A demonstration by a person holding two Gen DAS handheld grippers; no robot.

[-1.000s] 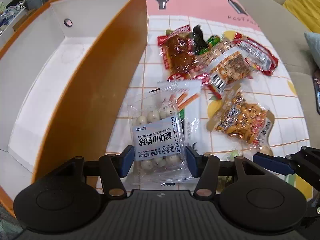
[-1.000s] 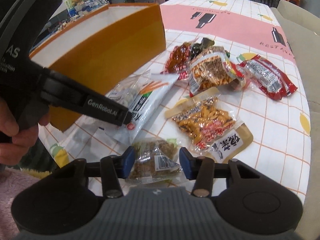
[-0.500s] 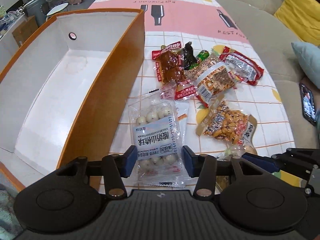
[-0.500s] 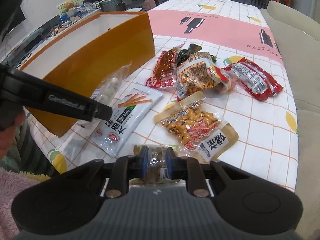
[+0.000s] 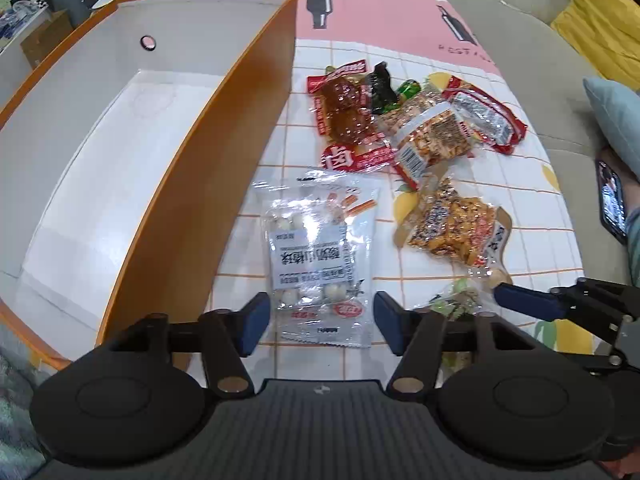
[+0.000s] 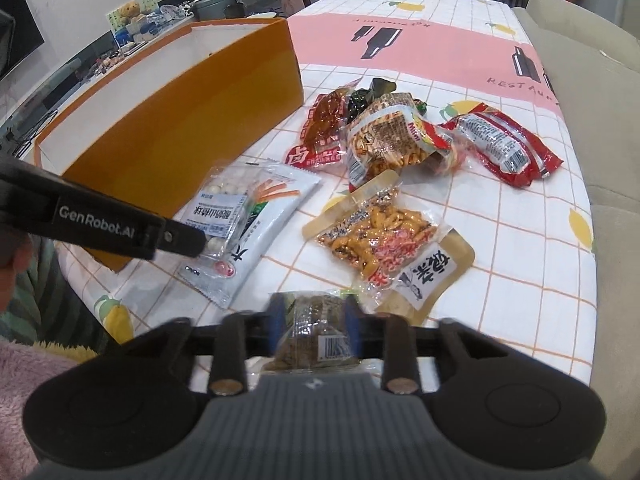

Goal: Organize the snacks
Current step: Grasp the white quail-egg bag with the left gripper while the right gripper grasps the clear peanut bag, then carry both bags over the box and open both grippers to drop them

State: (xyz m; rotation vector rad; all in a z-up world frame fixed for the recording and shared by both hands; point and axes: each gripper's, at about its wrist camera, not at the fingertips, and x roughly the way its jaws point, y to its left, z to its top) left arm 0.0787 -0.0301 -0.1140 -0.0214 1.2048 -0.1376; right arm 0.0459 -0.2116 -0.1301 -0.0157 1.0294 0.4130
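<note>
A clear bag of white yogurt balls [image 5: 310, 256] lies on a white stick-snack packet [image 6: 276, 204] beside the orange box [image 5: 192, 184]. My left gripper [image 5: 322, 324] straddles the bag's near end. Its jaws are opening, and the pads stand just off the bag's edges. In the right wrist view the left gripper's finger [image 6: 176, 236] reaches over the same bag [image 6: 224, 208]. My right gripper [image 6: 314, 316] pinches a small brown snack packet [image 6: 316, 332] just above the tablecloth. Its jaws are easing apart, but the pads still press on the packet.
More snacks lie on the checked tablecloth: an orange cracker bag [image 6: 384, 240], a peanut bag [image 6: 392, 140], a red sausage packet [image 6: 500, 144] and a red braised-meat packet [image 6: 324, 124]. The box's white inside [image 5: 112, 160] is bare. A sofa with cushions [image 5: 600, 12] runs along the right.
The left gripper closed on the ball bag and lifted it, then let go; the bag now lies on the white packet. The right gripper closed on the brown packet and keeps hold.
</note>
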